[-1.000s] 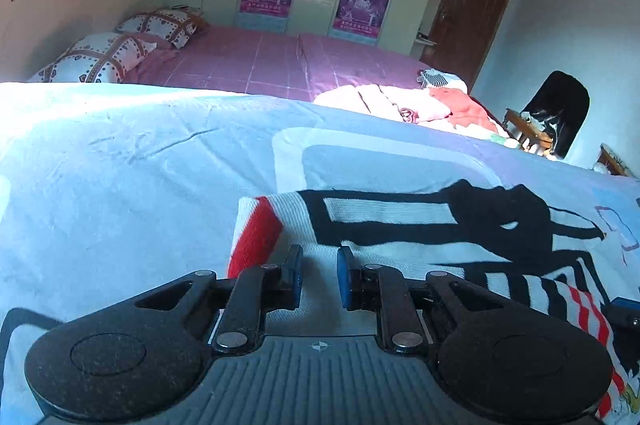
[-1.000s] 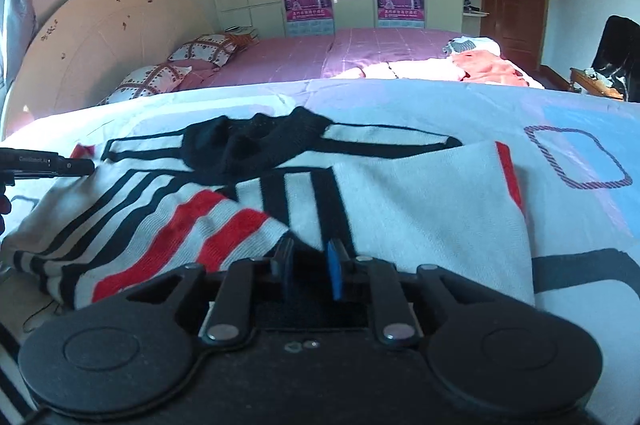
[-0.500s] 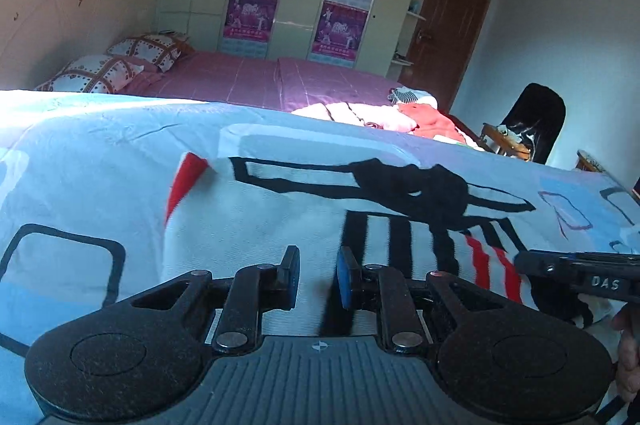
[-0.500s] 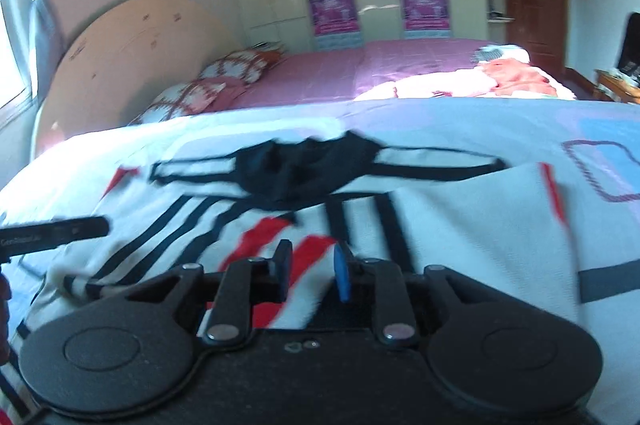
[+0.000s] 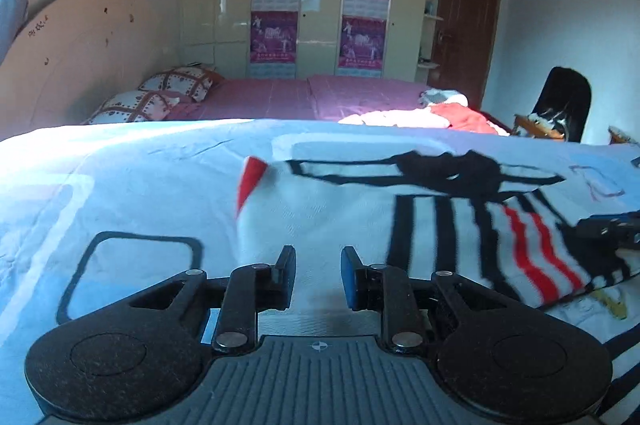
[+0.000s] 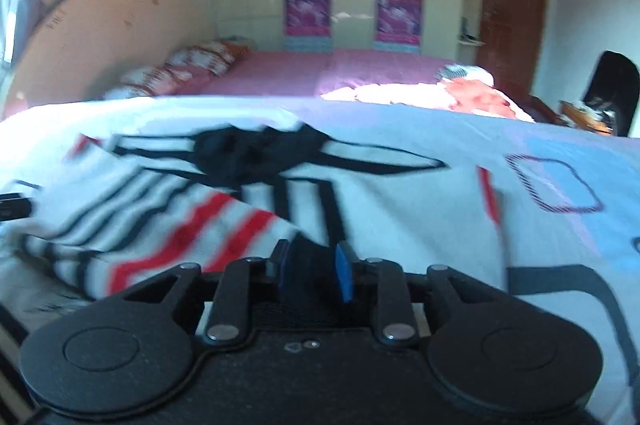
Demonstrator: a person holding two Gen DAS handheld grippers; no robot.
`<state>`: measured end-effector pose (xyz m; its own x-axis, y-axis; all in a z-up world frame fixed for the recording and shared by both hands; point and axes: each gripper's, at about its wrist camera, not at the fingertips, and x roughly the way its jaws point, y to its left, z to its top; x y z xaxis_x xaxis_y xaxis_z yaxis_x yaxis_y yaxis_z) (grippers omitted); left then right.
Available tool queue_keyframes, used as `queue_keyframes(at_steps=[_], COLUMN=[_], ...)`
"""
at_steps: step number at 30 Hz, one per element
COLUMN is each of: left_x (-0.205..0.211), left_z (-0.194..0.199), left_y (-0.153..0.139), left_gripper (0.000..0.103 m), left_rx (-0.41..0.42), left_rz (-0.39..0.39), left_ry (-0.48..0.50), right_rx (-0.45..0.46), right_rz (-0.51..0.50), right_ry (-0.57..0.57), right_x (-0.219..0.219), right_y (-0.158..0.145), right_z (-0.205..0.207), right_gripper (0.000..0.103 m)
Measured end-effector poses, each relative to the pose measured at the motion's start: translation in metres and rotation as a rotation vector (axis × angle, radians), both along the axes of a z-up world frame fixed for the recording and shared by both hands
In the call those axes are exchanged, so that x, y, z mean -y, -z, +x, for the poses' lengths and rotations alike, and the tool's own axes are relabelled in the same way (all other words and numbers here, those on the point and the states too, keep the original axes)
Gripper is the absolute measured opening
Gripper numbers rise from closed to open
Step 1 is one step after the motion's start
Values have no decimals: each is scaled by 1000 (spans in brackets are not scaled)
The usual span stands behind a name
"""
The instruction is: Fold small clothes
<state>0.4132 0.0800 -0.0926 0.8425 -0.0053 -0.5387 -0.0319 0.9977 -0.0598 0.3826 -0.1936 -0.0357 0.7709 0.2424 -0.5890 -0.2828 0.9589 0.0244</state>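
Observation:
A white knit sweater point(image 5: 340, 209) with black and red stripes lies folded on the pale blue bed cover point(image 5: 140, 177). My left gripper point(image 5: 318, 275) hovers at its near white edge. Its jaws are opening and the cloth lies flat below them, not pinched. The right gripper's tip point(image 5: 608, 229) shows at the sweater's striped right end. In the right wrist view the sweater point(image 6: 400, 217) spreads ahead, and my right gripper point(image 6: 310, 271) stands slightly open over a dark fold at the near edge. The left gripper's tip point(image 6: 14, 207) peeks in at the far left.
Beyond the cover lies a pink bed point(image 5: 280, 97) with two patterned pillows point(image 5: 160, 93) and a heap of clothes point(image 5: 440, 113). A cream wardrobe point(image 5: 320, 5) with posters, a brown door point(image 5: 464, 17) and a black chair point(image 5: 568, 101) line the back.
Both grippers' jaws have widened a little. The left gripper has swung sideways and drawn back from the sweater's edge; the right has lifted slightly, blurring its view.

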Motion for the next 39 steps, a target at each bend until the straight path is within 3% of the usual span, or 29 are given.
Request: queue_keyframes(at_steps=[2, 4, 6, 8, 10, 12, 14, 17, 20, 25, 31, 35, 39], left_x=[22, 45, 49, 26, 11, 12, 15, 11, 2, -4, -11, -20, -38], left_z=[3, 9, 12, 9, 4, -1, -7, -32, -65, -136, -183, -203, -226], left_y=[0, 10, 28, 33, 31, 30, 23, 9, 9, 18, 17, 21, 25], left_gripper=[23, 32, 64, 77, 65, 65, 65, 65, 65, 65, 65, 47, 45], left_rx=[-1, -39, -72, -74, -72, -70, -71, -41, -104, -188, -243, -260, -268], left_rz=[-8, 24, 80, -8, -13, 24, 40, 6, -57, -89, -215, -287, -430], left_ry=[67, 131, 101, 45, 45, 56, 27, -25, -68, -127, -86, -36, 12], right_rx=[-7, -21, -10, -25, -20, -44, -80, -42, -66, -175, -314, -353, -389], right_rz=[20, -15, -104, -51, -82, -69, 12, 80, 135, 180, 396, 466, 531], right_ry=[-84, -162, -152, -70, 16, 67, 90, 104, 80, 77, 154, 174, 189], right_x=[-23, -42, -42, -11, 17, 45, 67, 87, 108, 140, 179, 187, 182], right_y=[3, 11, 21, 20, 17, 18, 13, -2, -5, 9, 20, 21, 24], right_z=[-8, -15, -18, -13, -10, -5, -4, -24, -50, -99, -148, -189, -229], right_gripper=[25, 25, 27, 27, 31, 38, 37, 37, 37, 39, 39, 39, 39])
